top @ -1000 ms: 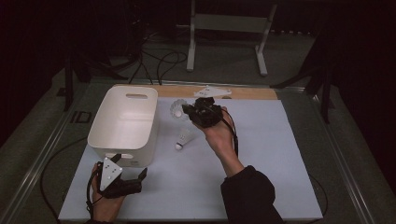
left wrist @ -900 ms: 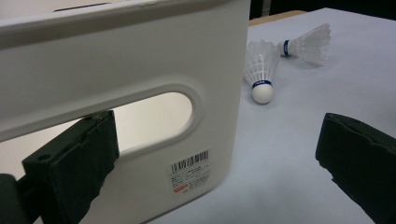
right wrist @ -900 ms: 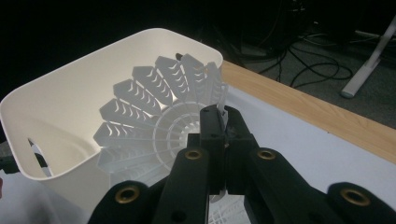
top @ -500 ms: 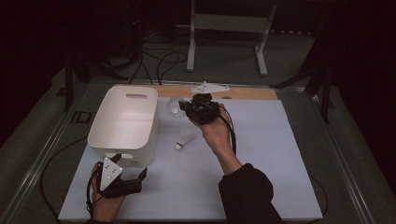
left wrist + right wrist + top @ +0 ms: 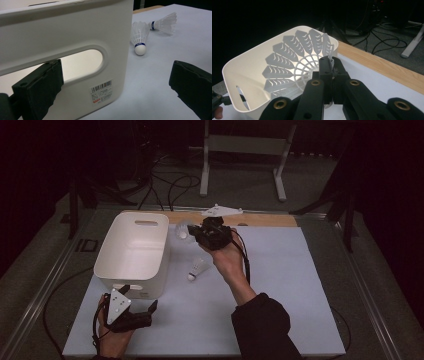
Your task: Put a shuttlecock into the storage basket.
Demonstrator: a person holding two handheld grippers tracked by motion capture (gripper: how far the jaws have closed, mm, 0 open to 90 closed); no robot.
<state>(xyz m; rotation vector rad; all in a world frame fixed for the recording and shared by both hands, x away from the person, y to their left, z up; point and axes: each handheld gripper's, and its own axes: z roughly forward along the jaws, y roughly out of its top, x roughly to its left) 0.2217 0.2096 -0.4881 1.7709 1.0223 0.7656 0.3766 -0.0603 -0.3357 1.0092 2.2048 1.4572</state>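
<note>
My right gripper is shut on the edge of a white shuttlecock's skirt and holds it in the air beside the far right corner of the white bin. In the right gripper view the jaws of that gripper pinch the skirt rim, and the shuttlecock opens toward the bin behind it. A second shuttlecock rests on the white mat right of the bin. My left gripper stands open at the bin's near wall, with nothing between its jaws.
In the left gripper view the near shuttlecock stands cork down, and another lies farther back on the mat. A wooden strip runs along the table's far edge. Cables and a metal stand lie beyond it.
My right gripper has carried the shuttlecock slightly left and away, closer to the bin's far corner. The left gripper has stayed where it was.
</note>
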